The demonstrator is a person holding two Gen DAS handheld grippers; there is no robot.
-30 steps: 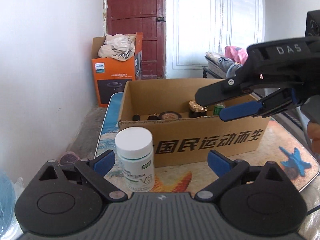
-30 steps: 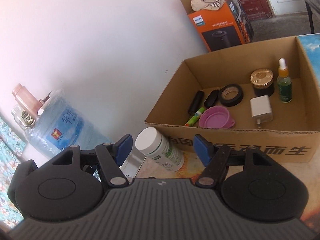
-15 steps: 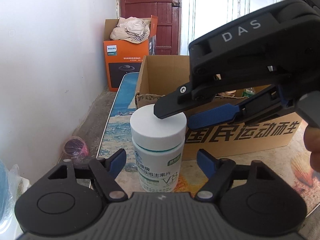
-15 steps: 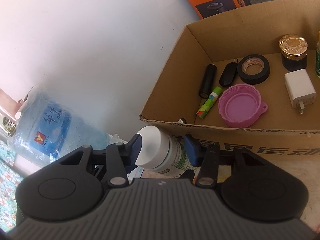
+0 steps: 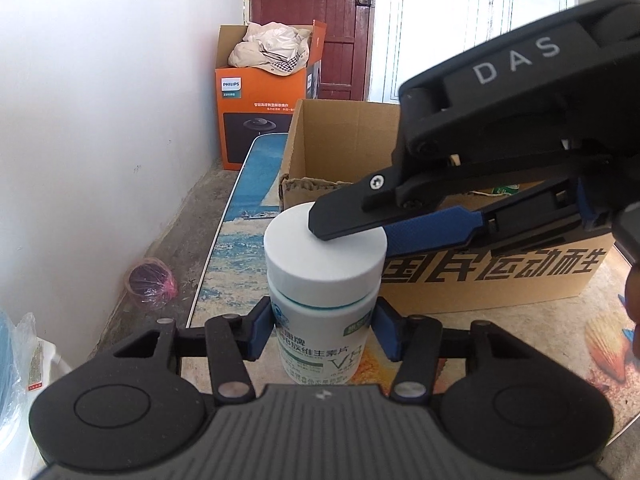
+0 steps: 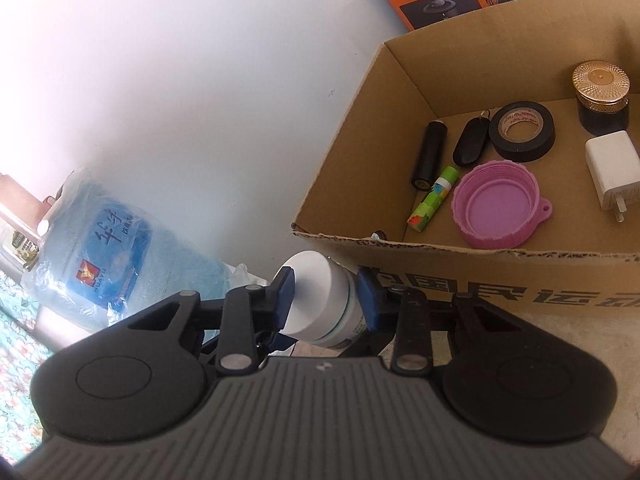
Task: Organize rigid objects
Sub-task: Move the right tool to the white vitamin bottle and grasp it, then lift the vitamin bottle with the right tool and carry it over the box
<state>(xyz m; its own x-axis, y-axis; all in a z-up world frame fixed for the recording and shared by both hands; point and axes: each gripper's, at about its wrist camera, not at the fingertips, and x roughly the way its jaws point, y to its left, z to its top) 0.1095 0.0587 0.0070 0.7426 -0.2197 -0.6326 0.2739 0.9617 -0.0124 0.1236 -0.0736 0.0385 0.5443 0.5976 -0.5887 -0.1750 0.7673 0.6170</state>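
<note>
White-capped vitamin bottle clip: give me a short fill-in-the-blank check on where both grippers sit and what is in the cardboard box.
1. The left gripper has its blue pads on either side of the white-capped vitamin bottle's ____.
2. The right gripper is closing around the bottle's white ____.
3. In the brown cardboard box, the roll of tape is ____ in colour.

Missing words: body; cap; black

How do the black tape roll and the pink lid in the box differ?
The black tape roll is an open ring with a tan core; the pink lid is a shallow cup with a closed floor. The roll's outer wall is smooth; the lid's is ribbed, with a small tab. The roll lies nearer the box's far wall. Both are round and lie flat in the cardboard box.
</note>
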